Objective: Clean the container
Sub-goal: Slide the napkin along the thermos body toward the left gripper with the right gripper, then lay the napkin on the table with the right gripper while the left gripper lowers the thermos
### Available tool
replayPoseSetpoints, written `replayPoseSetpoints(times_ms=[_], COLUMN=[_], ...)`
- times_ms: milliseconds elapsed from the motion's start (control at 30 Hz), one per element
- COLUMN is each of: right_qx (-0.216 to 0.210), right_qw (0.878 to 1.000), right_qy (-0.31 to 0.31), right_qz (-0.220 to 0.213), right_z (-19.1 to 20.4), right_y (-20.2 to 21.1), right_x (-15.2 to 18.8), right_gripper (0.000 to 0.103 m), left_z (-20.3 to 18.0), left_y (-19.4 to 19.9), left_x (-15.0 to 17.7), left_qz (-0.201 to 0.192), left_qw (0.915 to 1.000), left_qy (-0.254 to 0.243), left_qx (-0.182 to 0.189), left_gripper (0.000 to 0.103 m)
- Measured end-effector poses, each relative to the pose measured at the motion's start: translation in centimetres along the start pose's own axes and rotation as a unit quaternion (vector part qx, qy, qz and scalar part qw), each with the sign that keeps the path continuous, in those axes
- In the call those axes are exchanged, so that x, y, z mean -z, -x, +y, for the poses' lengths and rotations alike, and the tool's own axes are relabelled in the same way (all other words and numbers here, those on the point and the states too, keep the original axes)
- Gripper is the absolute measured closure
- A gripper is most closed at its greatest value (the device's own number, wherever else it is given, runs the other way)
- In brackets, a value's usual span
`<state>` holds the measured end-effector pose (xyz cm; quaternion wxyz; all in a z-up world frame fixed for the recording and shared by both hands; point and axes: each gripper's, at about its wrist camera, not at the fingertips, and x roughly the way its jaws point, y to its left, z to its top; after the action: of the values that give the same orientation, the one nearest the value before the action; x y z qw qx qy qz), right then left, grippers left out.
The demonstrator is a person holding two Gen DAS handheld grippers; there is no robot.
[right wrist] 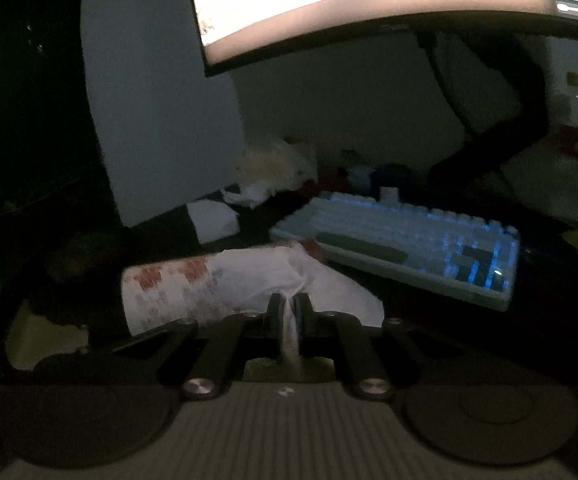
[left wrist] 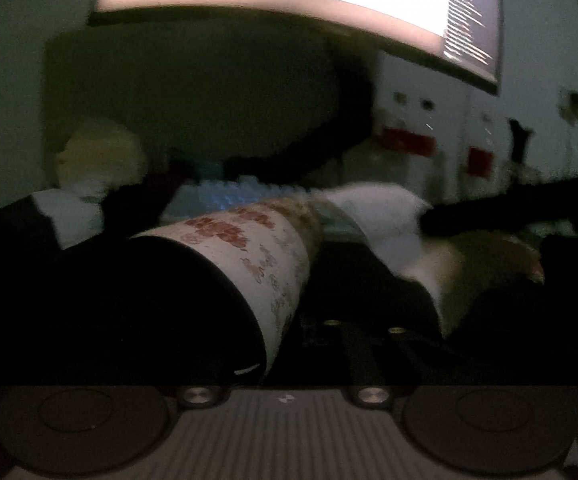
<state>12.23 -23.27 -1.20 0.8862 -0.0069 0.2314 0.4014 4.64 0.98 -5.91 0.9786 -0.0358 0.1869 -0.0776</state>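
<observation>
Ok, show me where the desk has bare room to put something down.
Bare desk shows in front of the keyboard, right of the tissue; a narrow strip runs between keyboard and white paper. Crowded behind, by the crumpled bag, and left, around the cup. Darkness may hide clutter.

The right hand-held gripper [right wrist: 289, 312] points slightly downward, jaws closed tight on a white tissue [right wrist: 265, 276]. The left hand-held gripper's fingers are lost in darkness, drawn fully together.

A matt paper cup [right wrist: 169, 296] with red print lay beside crumpled white tissue [right wrist: 273, 276] and a plastic keyboard [right wrist: 401, 240].
</observation>
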Motion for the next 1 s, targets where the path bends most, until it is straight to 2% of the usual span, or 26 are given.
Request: replayPoseSetpoints(times_ms=[100, 267, 400, 467, 533, 633, 700, 767, 833, 867, 933, 1000], right_qx=[0.023, 0.049, 0.076, 0.083, 0.097, 0.120, 0.133, 0.137, 0.140, 0.140, 0.143, 0.145], right_qw=[1.000, 0.997, 0.996, 0.996, 0.994, 0.992, 0.990, 0.989, 0.987, 0.986, 0.982, 0.980], right_qy=[0.012, 0.028, 0.013, -0.003, -0.026, -0.036, -0.045, -0.059, -0.074, -0.082, -0.104, -0.120], right_qz=[0.013, 0.046, 0.051, 0.043, 0.034, 0.010, -0.010, -0.025, -0.038, -0.045, -0.060, -0.071], right_z=[-0.1, 0.3, 1.1, 1.6, 1.7, 2.2, 2.7, 3.1, 3.4, 3.5, 3.5, 3.7], right_y=[0.1, -1.1, -1.7, -1.5, -1.2, -0.5, 0.3, 1.2, 1.9, 2.3, 3.0, 3.5], right_x=[0.7, 2.4, 3.7, 4.6, 5.2, 5.8, 6.0, 6.1, 6.3, 6.3, 6.4, 6.5], right_gripper=[0.094, 0.094, 0.092, 0.082, 0.059, 0.054, 0.053, 0.047, 0.035, 0.031, 0.013, 0.010], left_z=[-1.0, -1.9, -2.5, -2.6, -2.5, -2.1, -2.3, -2.3, -2.4, -2.4, -2.4, -2.3], left_y=[0.0, -0.6, -0.5, -0.4, -0.4, -0.3, 0.1, 0.3, 0.4, 0.5, 1.0, 1.4], left_x=[0.0, -0.3, 0.0, 0.1, 0.1, 0.2, 0.5, 0.6, 0.5, 0.4, 0.4, 0.4], left_qz=[-0.017, 0.012, 0.030, 0.033, 0.038, 0.041, 0.038, 0.037, 0.042, 0.046, 0.054, 0.061], left_qw=[0.9992, 0.9993, 0.9984, 0.9982, 0.9984, 0.9987, 0.9987, 0.9988, 0.9987, 0.9986, 0.9984, 0.9981], left_qy=[0.014, -0.001, -0.026, -0.031, -0.028, -0.019, -0.022, -0.019, -0.020, -0.020, -0.015, -0.011], left_qx=[-0.035, -0.037, -0.040, -0.039, -0.032, -0.023, -0.026, -0.023, -0.018, -0.014, -0.002, 0.007], left_gripper=[0.096, 0.093, 0.087, 0.087, 0.082, 0.076, 0.076, 0.076, 0.073, 0.068, 0.061, 0.060])
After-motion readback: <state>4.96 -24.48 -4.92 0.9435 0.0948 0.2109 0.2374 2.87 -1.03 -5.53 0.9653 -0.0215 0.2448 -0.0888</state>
